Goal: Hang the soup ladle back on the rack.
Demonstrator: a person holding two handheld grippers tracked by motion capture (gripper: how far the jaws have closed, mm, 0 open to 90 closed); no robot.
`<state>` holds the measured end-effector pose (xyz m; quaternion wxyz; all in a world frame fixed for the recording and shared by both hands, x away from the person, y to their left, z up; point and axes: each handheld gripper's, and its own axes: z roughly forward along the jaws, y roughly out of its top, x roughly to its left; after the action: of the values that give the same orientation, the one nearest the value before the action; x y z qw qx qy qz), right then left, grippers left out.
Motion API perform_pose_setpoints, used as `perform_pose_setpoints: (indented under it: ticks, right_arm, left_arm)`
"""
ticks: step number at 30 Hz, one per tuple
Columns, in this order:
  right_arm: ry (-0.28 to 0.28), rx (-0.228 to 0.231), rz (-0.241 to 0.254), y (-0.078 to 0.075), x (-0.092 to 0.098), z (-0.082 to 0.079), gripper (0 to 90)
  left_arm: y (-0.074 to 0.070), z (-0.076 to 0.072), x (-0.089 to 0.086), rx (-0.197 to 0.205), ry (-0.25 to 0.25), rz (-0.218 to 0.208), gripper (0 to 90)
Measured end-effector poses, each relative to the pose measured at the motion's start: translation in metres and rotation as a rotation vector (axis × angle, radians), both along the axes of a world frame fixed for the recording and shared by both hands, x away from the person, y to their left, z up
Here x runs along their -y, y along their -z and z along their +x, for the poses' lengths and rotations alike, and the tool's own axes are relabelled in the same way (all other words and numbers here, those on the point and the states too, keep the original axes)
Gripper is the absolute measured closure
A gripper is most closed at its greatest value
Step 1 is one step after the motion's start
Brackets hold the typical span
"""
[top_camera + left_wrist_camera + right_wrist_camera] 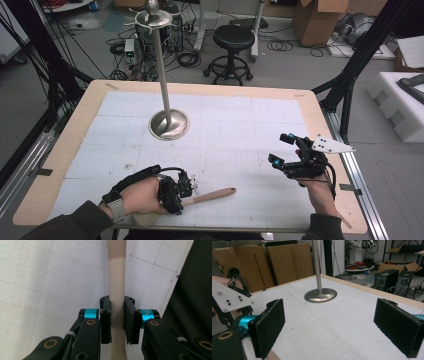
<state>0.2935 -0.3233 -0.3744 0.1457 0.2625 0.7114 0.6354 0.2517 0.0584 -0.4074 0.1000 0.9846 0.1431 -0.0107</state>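
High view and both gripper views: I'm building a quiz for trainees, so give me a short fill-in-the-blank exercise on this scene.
1. The left hand-held gripper is shut on a wooden ____.
2. The right hand-held gripper has its jaws ____.
3. The metal stand has a round base resting on the ____.

Missing words: handle; open; table

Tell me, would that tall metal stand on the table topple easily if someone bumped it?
Probably at the top: the stand has a tall thin pole with a fixture up high, so a knock there has leverage. Its wide round base sits flat, which likely resists low nudges. Being metal, it looks stiff, not bendy.
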Motion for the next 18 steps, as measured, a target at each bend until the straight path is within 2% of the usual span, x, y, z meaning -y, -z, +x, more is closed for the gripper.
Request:
perform_pose_setpoints:
  ticks: [3, 9, 18]
  right_arm:
    - [0.005, 0.006, 0.003, 0.0, 0.001, 0.0, 9.2]
    - [0.01, 0.005, 0.006, -0.001, 0.003, -0.001, 9.2]
    - [0.021, 0.009, 0.008, -0.001, 0.004, -0.001, 9.2]
  left_arm:
    - [0.0, -0.001, -0.001, 0.005, -0.004, -0.006, 77.8]
    - [-0.001, -0.003, -0.007, 0.034, -0.002, -0.048, 77.9]
    - [-0.018, -0.002, -0.031, 0.072, -0.064, -0.203, 77.8]
